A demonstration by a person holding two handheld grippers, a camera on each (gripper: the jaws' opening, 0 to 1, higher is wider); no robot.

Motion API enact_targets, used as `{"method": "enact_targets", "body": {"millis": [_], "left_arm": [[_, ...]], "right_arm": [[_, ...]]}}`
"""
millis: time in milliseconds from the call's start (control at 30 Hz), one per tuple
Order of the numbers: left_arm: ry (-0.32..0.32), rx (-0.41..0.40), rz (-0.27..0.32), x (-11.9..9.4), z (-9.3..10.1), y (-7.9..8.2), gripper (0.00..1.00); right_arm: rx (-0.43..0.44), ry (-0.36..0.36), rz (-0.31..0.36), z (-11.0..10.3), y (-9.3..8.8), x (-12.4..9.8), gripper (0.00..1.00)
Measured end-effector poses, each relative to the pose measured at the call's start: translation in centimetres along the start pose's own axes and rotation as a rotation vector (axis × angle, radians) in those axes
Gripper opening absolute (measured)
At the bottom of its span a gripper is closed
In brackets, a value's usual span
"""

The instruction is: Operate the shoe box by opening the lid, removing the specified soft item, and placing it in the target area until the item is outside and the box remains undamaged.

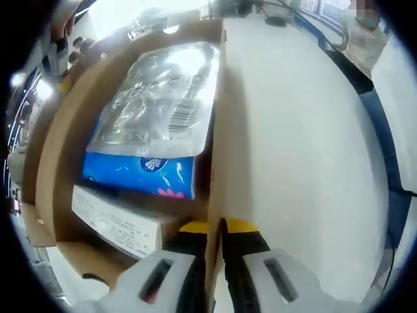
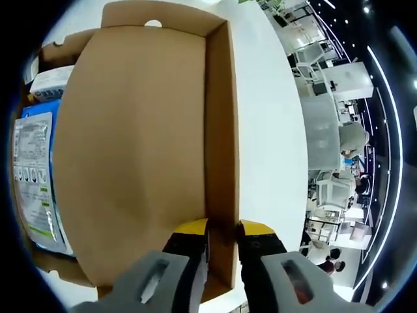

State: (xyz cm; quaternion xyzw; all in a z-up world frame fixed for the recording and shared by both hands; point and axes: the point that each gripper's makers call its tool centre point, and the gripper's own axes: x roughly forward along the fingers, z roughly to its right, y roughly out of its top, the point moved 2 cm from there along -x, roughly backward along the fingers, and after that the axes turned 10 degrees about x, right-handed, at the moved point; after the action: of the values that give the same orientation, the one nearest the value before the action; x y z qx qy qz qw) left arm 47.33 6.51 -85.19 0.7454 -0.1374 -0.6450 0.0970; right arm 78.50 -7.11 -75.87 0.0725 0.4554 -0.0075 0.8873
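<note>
The brown cardboard shoe box (image 1: 62,150) lies open on a white table (image 1: 300,163). Inside it, a silvery plastic pouch (image 1: 163,91) rests on a blue soft pack (image 1: 137,173), with a white carton (image 1: 114,222) nearer me. My left gripper (image 1: 216,229) is shut on the box's right side wall, the cardboard pinched between its yellow-tipped jaws. In the right gripper view the raised lid (image 2: 130,143) shows its bare inner face. My right gripper (image 2: 223,229) is shut on the lid's side rim (image 2: 221,130). The pouch (image 2: 32,176) and the blue pack (image 2: 40,107) peek out left of the lid.
The white table (image 2: 270,130) stretches to the right of the box. Beyond its edge stand white furniture (image 2: 326,137) and people (image 2: 352,140). Cables and small items (image 1: 273,16) lie at the table's far end.
</note>
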Motion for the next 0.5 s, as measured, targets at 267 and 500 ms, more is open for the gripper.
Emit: {"method": "enact_targets", "body": {"millis": [267, 500], "left_arm": [[0.001, 0.001, 0.0, -0.01, 0.01, -0.08, 0.03], [0.003, -0.009, -0.002, -0.11, 0.0, -0.05, 0.03]], "right_arm": [[0.016, 0.006, -0.001, -0.16, -0.05, 0.57, 0.16], [0.019, 0.01, -0.002, -0.31, -0.14, 0.37, 0.16]]}}
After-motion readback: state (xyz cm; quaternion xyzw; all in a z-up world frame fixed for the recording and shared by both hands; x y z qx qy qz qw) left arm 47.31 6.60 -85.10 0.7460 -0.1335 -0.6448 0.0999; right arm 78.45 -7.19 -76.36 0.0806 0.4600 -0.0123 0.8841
